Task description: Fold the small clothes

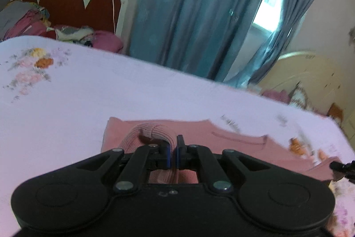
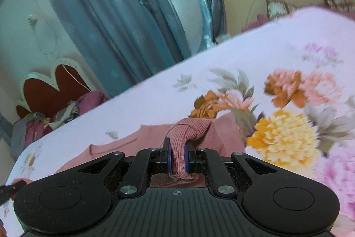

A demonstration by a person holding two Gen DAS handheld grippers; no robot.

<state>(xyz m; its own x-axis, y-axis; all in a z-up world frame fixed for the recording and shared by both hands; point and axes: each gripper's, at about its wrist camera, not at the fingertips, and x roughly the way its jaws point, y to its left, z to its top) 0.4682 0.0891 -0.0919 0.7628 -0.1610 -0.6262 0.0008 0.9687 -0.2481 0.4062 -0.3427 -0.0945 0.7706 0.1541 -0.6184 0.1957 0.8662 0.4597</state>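
Blue-padded jaws of the left gripper pinch nearly shut on a ribbed edge of a pink garment, low in the frame's centre. The right gripper clamps a ribbed pink fold between its pads. The garment lies spread on a floral bedsheet; teal curtains hang across the upper frame.

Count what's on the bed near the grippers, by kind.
Pink garment: 1
Grippers, left gripper and right gripper, each shut on the garment: 2
Total: 3
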